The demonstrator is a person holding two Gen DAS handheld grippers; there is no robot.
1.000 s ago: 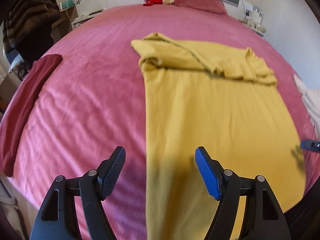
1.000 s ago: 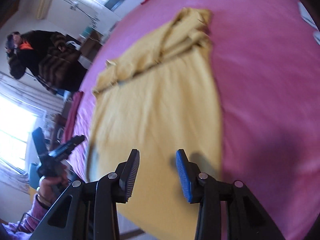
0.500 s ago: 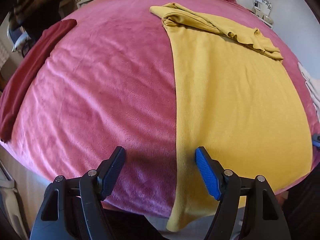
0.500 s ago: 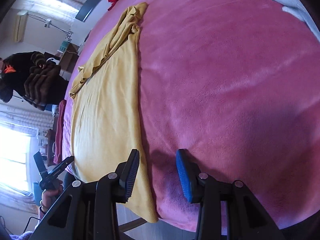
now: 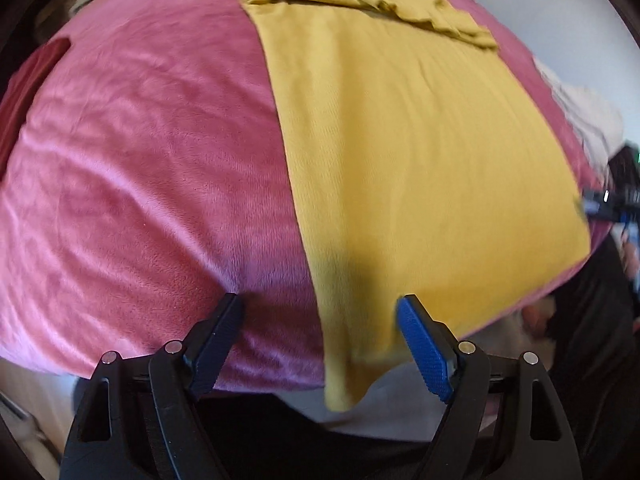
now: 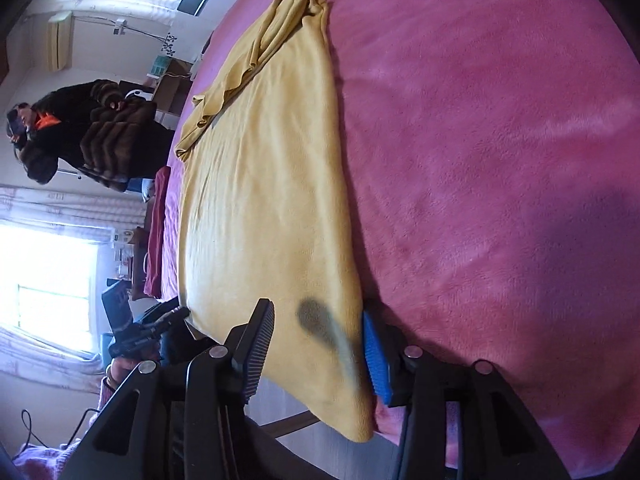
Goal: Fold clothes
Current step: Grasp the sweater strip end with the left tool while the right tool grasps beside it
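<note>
We see the yellow garment [image 5: 400,140] spread flat on the pink bedspread [image 5: 140,180], its long body running from the near edge of the bed to the far side, where its sleeves lie bunched in a folded ridge [image 5: 360,0]. The near hem spills over the bed's edge and hangs down a little.

Our left gripper [image 5: 320,340] is spread wide, with the garment's near left corner lying between its two fingers; the blue pad [image 5: 424,356] sits to the right of the hanging cloth and the dark finger to the left, over the bedspread. We cannot tell whether either pad touches the fabric.

Our right gripper [image 6: 316,344] is also spread wide, straddling the garment's near right corner [image 6: 344,380]. Its blue pad [image 6: 376,360] sits at the cloth's right edge, where yellow meets pink, and its shadow falls on the garment between the fingers.

At the far left of the bed a dark red cloth [image 6: 156,232] lies along the edge.
</note>
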